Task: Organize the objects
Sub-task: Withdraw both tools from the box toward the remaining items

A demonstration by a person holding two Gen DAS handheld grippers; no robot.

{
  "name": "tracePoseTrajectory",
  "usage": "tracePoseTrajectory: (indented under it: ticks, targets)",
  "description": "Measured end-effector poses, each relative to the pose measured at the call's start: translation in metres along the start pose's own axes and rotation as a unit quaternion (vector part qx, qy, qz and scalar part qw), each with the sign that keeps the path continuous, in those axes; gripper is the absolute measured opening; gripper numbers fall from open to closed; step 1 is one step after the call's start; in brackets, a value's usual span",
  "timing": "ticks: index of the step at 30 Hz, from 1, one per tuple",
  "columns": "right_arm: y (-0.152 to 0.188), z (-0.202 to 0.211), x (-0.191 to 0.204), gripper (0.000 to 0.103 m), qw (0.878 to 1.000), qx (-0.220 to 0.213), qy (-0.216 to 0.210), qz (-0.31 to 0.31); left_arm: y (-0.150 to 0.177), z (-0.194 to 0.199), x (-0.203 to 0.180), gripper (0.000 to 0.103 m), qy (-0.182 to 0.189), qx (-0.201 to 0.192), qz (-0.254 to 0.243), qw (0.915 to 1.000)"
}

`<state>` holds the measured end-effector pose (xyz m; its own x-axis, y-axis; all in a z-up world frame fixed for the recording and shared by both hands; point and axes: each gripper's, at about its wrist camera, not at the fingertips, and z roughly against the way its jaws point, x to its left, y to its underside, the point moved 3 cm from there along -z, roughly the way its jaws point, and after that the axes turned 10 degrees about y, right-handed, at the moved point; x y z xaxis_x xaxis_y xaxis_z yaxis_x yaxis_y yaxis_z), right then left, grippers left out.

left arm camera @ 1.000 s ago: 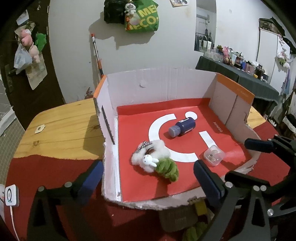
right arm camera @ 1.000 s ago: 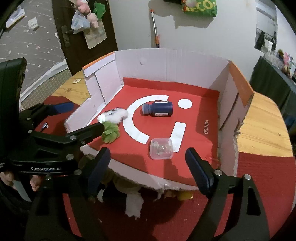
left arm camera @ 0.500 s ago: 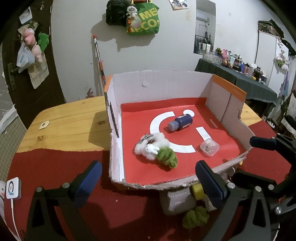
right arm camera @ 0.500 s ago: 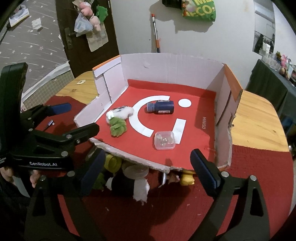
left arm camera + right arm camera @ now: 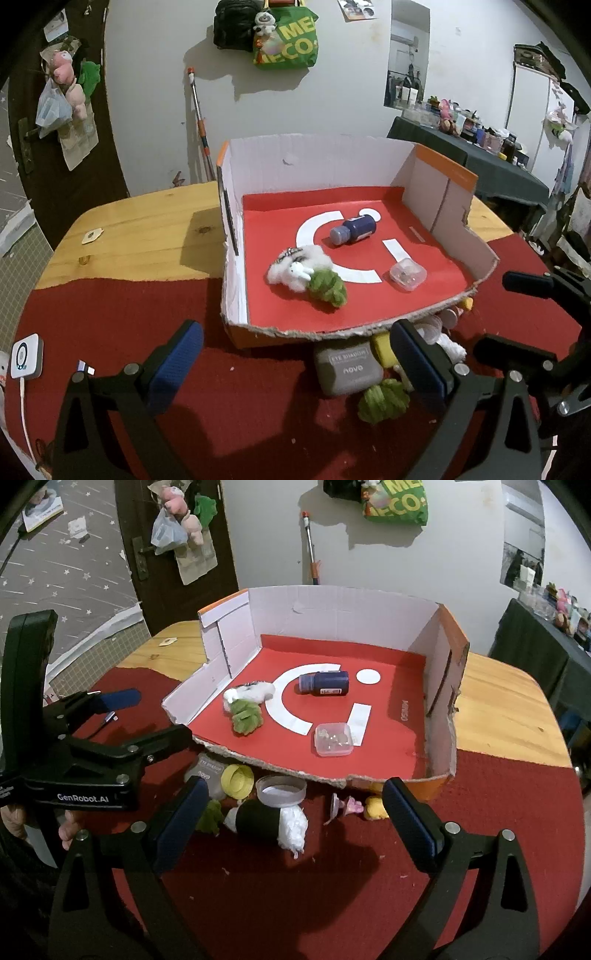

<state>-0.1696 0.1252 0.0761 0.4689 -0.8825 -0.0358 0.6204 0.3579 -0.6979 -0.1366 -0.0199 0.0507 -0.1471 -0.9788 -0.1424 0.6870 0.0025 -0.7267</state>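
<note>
cardboard box [image 5: 439,686] on table, loose clutter [image 5: 266,805] before torn front edge

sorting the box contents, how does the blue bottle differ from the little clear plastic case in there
The blue bottle is dark and opaque, while the clear plastic case shows small bits inside. The bottle is a cylinder lying on its side, whereas the case is a flat rounded square sitting level. The bottle lies toward the back of the box; the case sits near the torn front edge. Both rest loose on the red floor, held by neither hand-held gripper.

hidden: grey case [image 5: 347,367] – partly under box [image 5: 236,295] | label on bottle [image 5: 327,683] – unreadable
</note>
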Motion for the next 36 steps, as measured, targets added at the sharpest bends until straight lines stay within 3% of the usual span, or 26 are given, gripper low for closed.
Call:
tracePoseTrajectory:
  ticks: [23, 36]
  targets:
    - [0.031, 0.0, -0.004, 0.097, 1.0, 0.021, -0.001, -0.013, 0.037, 0.001, -0.017, 0.103, 0.024, 0.028, -0.007, 0.9993]
    - [0.031, -0.024, -0.039, 0.095, 0.998, 0.031, 0.04, -0.048, 0.046, -0.012, -0.029, 0.098, 0.035, 0.039, -0.016, 0.9985]
